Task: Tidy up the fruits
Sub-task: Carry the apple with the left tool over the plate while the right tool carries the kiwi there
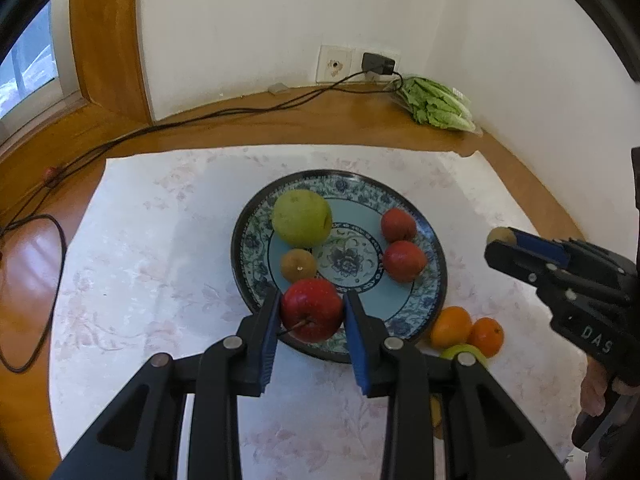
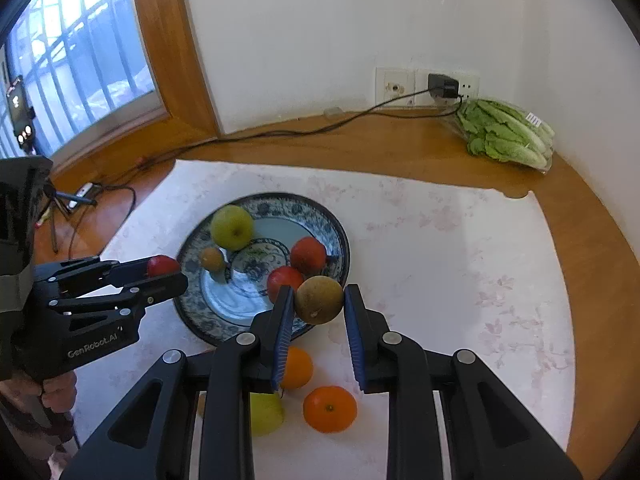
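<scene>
My left gripper is shut on a red apple, held over the near rim of the blue patterned plate. On the plate lie a green apple, a small brown fruit and two red fruits. My right gripper is shut on a round brown fruit just off the plate's near right edge. Two oranges and a yellow-green fruit lie on the cloth below it. Each gripper shows in the other's view, the left gripper beside the plate's left rim.
A white floral cloth covers the wooden table. A bag of lettuce lies in the back right corner by the wall. A black cable runs from a plugged charger along the back to the left. A window is at the left.
</scene>
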A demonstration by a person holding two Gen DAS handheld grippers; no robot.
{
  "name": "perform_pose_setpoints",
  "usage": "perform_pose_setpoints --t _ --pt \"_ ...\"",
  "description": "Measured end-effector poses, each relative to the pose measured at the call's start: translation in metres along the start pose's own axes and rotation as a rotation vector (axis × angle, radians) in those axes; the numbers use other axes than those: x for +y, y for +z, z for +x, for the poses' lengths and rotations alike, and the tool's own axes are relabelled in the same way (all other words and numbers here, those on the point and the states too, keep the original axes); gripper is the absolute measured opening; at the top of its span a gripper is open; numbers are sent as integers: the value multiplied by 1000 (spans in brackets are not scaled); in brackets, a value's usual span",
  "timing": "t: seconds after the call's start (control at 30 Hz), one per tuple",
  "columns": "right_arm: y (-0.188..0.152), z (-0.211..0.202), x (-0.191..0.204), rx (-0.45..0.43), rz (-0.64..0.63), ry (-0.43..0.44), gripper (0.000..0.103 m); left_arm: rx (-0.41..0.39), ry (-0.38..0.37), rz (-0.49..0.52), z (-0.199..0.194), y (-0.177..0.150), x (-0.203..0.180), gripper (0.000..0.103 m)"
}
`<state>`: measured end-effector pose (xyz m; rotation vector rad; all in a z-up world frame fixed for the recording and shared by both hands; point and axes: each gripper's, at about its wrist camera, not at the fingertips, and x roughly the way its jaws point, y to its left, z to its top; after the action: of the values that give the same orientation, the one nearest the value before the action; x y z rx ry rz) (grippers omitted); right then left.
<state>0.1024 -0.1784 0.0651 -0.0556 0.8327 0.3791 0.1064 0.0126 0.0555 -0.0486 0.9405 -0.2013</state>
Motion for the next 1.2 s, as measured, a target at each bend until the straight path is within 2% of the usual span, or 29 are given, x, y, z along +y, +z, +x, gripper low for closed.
perform_pose_setpoints --t 0.53,1.2 --pt "-4 44 2 42 -32 -38 26 3 33 3 28 -4 5 32" --pt "2 66 2 11 -55 -65 26 -25 20 -22 39 4 12 33"
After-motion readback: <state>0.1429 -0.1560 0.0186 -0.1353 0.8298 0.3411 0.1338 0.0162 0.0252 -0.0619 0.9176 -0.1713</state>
